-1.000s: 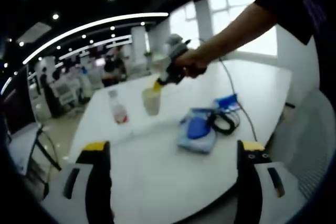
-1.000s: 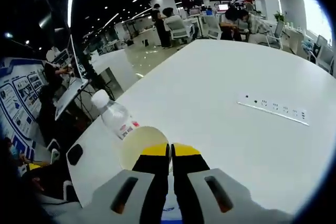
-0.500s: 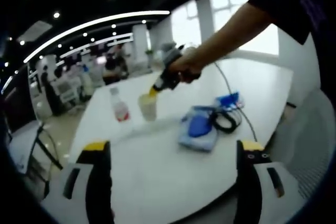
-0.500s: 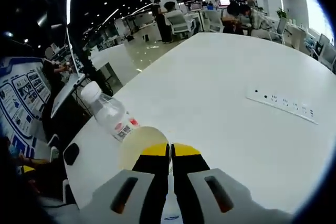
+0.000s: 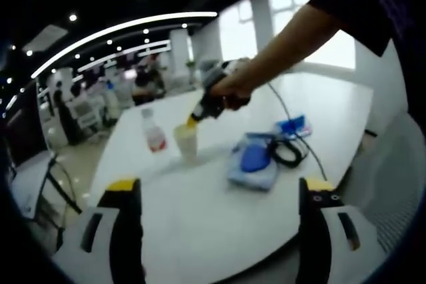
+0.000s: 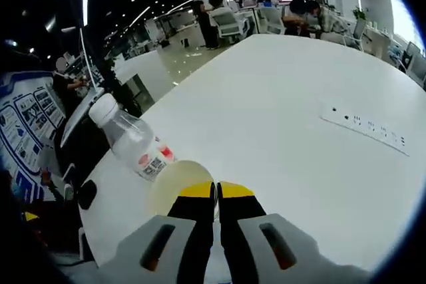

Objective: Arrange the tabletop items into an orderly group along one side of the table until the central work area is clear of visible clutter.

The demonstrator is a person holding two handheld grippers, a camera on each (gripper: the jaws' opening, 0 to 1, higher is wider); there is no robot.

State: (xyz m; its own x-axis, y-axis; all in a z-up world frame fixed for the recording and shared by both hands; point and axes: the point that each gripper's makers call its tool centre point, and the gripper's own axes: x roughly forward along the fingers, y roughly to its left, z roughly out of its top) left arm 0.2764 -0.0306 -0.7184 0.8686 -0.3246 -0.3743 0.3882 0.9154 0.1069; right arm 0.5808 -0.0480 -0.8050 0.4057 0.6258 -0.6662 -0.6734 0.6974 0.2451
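– Right claw (image 6: 215, 191), what's it doing?
– Jaws pressed together on the rim of a pale paper cup (image 6: 178, 181); yellow tips pinch the rim at 6 o'clock of the right gripper view. In the left gripper view the same claw (image 5: 193, 120) comes in w/ the person's hand (image 5: 229, 88) around it, tip at the cup's (image 5: 187, 143) top edge.
– Anything in the cup?
– Can't tell, inside is blurred. Cup stands upright on the white worktop (image 5: 200, 211).
– Bottle?
– Clear plastic bottle (image 6: 130, 139), white cap, red-and-white label, just beside the cup at abt 10 o'clock from it in the right gripper view. Contents not readable. In the left gripper view the bottle (image 5: 154, 138) stands upright at 9 o'clock of the cup, close by.
– Left claw?
– Left claw (image 5: 216, 194) spread wide, nothing between the jaws, low at 6 o'clock of its own view, above the worktop's near edge.
– Other stuff?
– Light-blue pouch (image 5: 251, 171) w/ a darker blue item on top, black coiled cable (image 5: 287, 154) touching it at 3 o'clock, small blue pack (image 5: 293, 126) behind that. A socket strip (image 6: 365, 131) set into the worktop (image 6: 279, 118) at 3 o'clock of the right gripper view, well apart from the cup.
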